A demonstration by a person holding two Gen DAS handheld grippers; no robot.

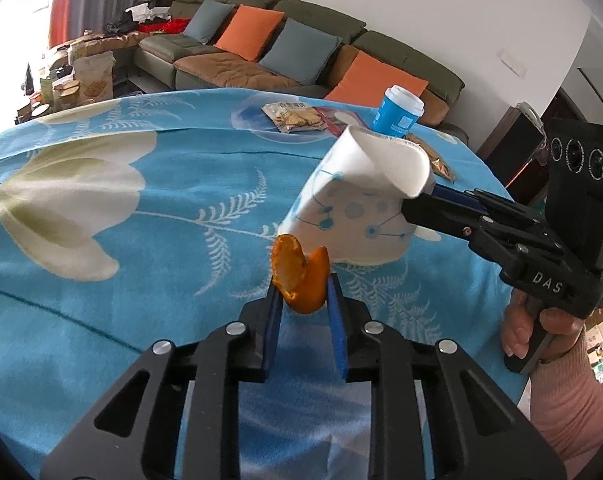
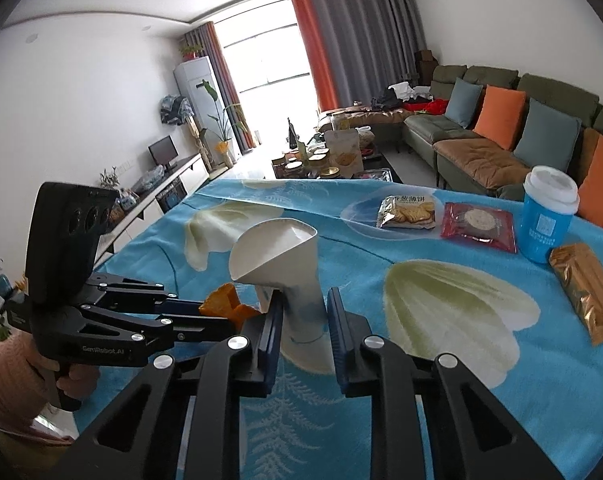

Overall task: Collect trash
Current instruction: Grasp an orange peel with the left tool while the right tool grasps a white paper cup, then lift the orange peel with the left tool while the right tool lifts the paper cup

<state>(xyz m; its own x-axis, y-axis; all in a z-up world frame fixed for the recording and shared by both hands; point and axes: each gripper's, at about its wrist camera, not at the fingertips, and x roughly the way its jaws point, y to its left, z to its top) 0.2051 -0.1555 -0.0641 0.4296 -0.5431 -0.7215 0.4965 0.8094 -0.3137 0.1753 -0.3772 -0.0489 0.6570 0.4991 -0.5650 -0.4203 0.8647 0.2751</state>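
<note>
My left gripper (image 1: 303, 290) is shut on a piece of orange peel (image 1: 299, 276) and holds it above the blue flowered tablecloth (image 1: 141, 208). My right gripper (image 2: 304, 304) is shut on a squashed white paper cup (image 2: 289, 272), its open mouth tilted up. In the left wrist view the cup (image 1: 361, 200) hangs just beyond the peel, held from the right by the right gripper (image 1: 417, 194). In the right wrist view the peel (image 2: 229, 306) sits just left of the cup, in the left gripper (image 2: 217, 312).
At the table's far side lie a cracker packet (image 2: 409, 210), a red snack packet (image 2: 479, 226), a blue cup with a white lid (image 2: 547, 216) and a gold wrapper (image 2: 585, 292). A sofa with cushions (image 2: 501, 128) stands beyond.
</note>
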